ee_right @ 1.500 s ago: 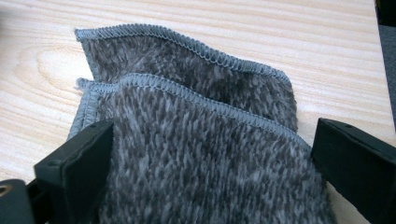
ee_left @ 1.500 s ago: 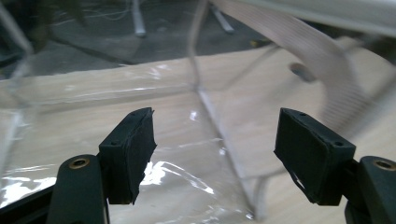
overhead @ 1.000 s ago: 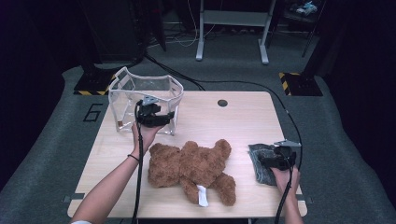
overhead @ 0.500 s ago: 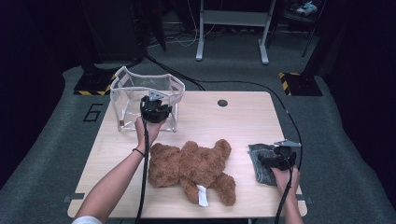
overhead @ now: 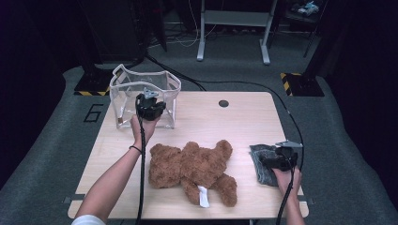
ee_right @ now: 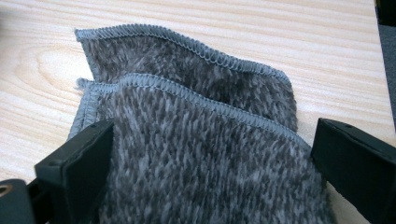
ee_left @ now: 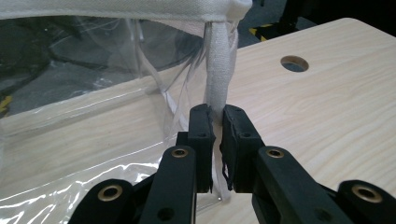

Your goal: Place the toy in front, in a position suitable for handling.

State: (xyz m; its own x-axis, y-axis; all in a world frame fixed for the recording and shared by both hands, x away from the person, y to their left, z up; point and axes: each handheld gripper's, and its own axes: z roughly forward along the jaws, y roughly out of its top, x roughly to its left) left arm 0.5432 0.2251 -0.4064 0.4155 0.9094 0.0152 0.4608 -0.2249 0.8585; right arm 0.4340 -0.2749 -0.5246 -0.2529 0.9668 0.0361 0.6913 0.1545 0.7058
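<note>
A clear plastic bag [overhead: 126,92] with white fabric trim stands open at the table's far left. My left gripper [overhead: 149,109] is at its near right corner. In the left gripper view its jaws [ee_left: 215,117] have just been closing and now pinch the bag's vertical white corner seam [ee_left: 219,70] between the pads. A brown teddy bear [overhead: 192,164] lies face down in the middle near the front. At the right, my right gripper [overhead: 278,162] rests over a folded grey fleecy cloth [overhead: 259,164]. Its jaws [ee_right: 210,154] stand wide open on either side of the cloth [ee_right: 187,93].
The light wooden table [overhead: 234,124] has a round cable hole [overhead: 223,103] near its far edge. Black cables trail from both grippers across the table and the floor. Dark carpet and a metal frame [overhead: 232,23] lie beyond the table.
My left gripper has shifted a little away from me and up to the bag's near right corner. The right gripper and the cloth have stayed put.
</note>
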